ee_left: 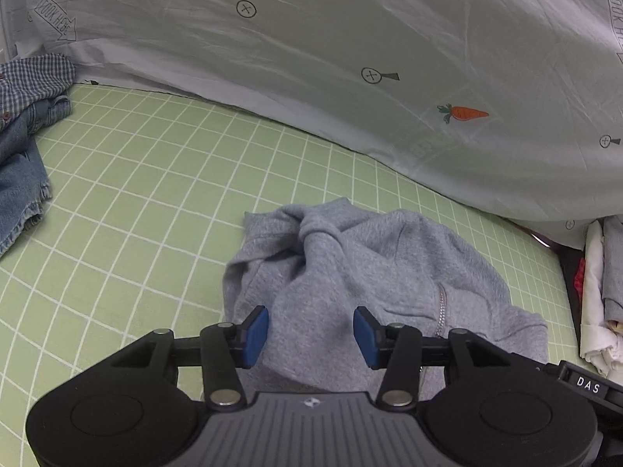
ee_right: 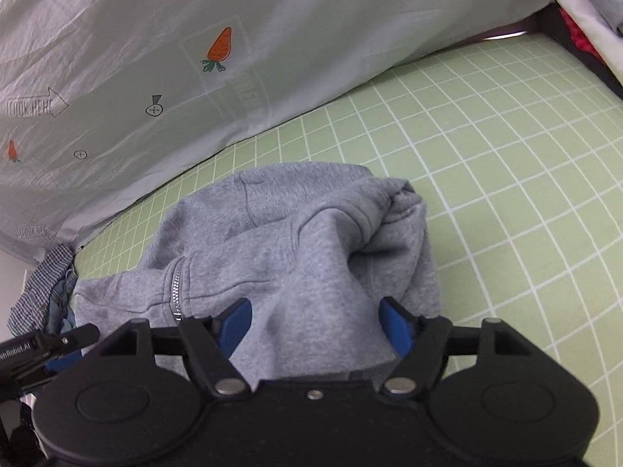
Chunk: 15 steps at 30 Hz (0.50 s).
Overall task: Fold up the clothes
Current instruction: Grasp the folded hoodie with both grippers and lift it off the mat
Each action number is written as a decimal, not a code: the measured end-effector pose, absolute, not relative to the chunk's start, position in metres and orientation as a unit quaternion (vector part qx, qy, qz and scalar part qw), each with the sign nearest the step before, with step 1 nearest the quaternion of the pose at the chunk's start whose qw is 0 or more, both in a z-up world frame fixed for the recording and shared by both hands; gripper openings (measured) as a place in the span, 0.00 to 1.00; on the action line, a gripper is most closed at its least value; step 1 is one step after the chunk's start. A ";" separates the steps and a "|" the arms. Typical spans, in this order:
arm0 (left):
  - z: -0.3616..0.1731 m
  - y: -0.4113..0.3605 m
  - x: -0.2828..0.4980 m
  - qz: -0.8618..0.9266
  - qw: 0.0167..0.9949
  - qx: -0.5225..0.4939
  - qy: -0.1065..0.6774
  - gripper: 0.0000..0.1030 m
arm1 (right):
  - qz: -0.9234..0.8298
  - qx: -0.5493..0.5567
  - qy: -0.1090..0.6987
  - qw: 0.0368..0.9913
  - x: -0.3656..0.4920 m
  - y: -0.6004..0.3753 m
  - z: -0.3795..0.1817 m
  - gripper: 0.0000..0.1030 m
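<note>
A grey zip-up sweatshirt (ee_left: 370, 272) lies crumpled on the green grid mat (ee_left: 136, 202); it also shows in the right wrist view (ee_right: 296, 249). My left gripper (ee_left: 311, 334) is open, its blue pads (ee_left: 257, 334) spread over the near left part of the sweatshirt, with fabric between them. My right gripper (ee_right: 315, 329) is open too, its blue pads (ee_right: 395, 329) spread over the near right part of the sweatshirt. Its zipper (ee_right: 177, 292) shows to the left. Whether the pads touch the cloth I cannot tell.
A pale printed sheet (ee_left: 311, 58) with carrots hangs behind the mat (ee_right: 506, 155). A checked shirt (ee_left: 31, 78) and denim garment (ee_left: 19, 179) lie at the far left. Piled white, grey and red clothes (ee_left: 595, 303) sit beyond the mat's right edge.
</note>
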<state>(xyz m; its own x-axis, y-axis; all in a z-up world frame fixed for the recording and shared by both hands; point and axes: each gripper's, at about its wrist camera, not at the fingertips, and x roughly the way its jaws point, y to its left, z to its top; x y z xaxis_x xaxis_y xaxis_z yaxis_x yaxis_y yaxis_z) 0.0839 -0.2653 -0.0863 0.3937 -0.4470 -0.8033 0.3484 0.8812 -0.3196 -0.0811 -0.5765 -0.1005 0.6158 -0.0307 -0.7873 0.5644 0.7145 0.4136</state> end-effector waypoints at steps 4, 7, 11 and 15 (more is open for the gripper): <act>-0.095 -0.270 0.088 -0.254 0.817 -0.072 0.513 0.06 | -0.157 0.360 0.399 0.828 -0.081 -0.585 -0.101 0.13; -0.086 -0.275 0.098 -0.265 0.820 -0.082 0.500 0.05 | -0.120 0.374 0.383 0.836 -0.070 -0.594 -0.089 0.11; -0.060 -0.280 0.141 -0.246 0.851 -0.155 0.437 0.07 | -0.104 0.421 0.296 0.851 -0.040 -0.630 -0.064 0.20; -0.034 -0.281 0.169 -0.186 0.893 -0.173 0.371 0.38 | -0.187 0.368 0.237 0.879 -0.020 -0.648 -0.038 0.75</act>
<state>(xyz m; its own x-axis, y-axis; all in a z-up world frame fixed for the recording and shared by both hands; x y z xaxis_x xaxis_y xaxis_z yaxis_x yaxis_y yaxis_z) 0.1688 -0.2805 -0.0335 0.6560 -0.4611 -0.5975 0.2043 0.8706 -0.4475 -0.0196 -0.6478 -0.0381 0.8175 -0.1535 -0.5551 0.5031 0.6594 0.5586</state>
